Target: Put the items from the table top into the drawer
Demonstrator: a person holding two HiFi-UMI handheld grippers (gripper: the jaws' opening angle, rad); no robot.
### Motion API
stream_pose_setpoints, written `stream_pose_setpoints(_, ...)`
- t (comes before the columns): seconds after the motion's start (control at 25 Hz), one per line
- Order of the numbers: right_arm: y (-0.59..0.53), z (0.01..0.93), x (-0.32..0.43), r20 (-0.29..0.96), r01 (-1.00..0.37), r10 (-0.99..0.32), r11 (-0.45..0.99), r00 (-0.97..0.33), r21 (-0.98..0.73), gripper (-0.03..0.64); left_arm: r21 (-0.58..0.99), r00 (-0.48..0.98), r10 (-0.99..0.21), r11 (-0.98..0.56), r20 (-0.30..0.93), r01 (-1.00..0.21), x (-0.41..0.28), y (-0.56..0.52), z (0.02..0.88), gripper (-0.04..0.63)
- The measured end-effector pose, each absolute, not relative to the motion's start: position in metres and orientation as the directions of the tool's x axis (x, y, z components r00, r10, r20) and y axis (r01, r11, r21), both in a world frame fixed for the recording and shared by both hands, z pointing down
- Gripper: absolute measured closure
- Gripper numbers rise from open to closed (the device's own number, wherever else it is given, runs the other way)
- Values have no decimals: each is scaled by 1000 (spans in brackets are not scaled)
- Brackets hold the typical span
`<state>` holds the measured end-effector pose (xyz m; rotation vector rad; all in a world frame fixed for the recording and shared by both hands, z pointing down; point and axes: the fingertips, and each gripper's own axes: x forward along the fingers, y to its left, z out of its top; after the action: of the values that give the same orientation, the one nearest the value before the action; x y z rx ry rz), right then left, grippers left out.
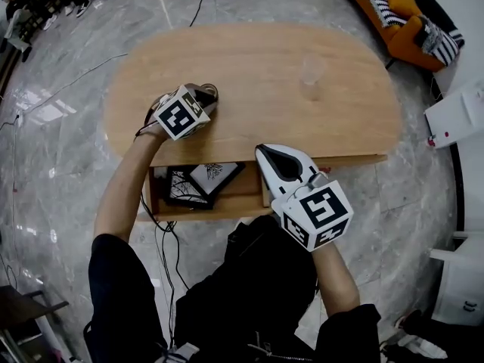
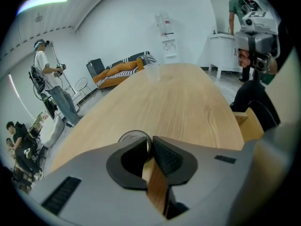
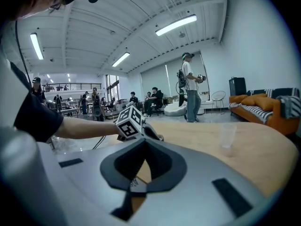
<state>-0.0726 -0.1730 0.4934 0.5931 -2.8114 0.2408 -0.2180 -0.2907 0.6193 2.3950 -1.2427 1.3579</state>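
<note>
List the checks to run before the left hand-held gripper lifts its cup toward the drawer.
1. Grip: left hand-held gripper pinches the near cup at its rim: ok.
2. Pose: near cup upright on the table: ok.
3. Target: drawer open, bare floor at its right end: ok.
4. Other hand: right hand-held gripper shut and empty: ok.
5. Path: right hand-held gripper clear of the drawer opening: cannot tell.
6. Neighbour: far cup stands well apart: ok.

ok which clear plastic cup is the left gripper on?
The near clear plastic cup, rim pinched in the left gripper's fingers; the other cup stands alone farther across the wooden table.
</note>
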Motion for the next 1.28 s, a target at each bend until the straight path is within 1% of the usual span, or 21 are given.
stream_pose_setpoints(0.24, -171, 490, -67, 274, -420, -380, 902, -883, -103, 607, -274, 268, -611, -646, 745, -712, -206, -274, 616, 549)
stream_pose_setpoints(0.56, -164, 482, -63, 262, -423, -388, 901, -884, -95, 607, -261, 325, -636, -651, 700, -712, -169, -234, 587, 549)
stream_pose_setpoints(0.68, -160, 480, -62, 256, -420, -386, 903, -886, -92, 607, -233, 362, -629, -664, 688, -711, -153, -218, 581, 549)
stream_pose_setpoints(1.04, -146, 477, -56, 252, -416, -384, 905, -888, -89, 607, -145, 415, -642, -636, 645, -758, -127, -171, 573, 549)
stream_pose_setpoints(1.28, -143, 478, -51, 250, -420, -388, 903, -887, -91, 607, -98, 454, -601, -666, 657, -739, -102, -137, 587, 549)
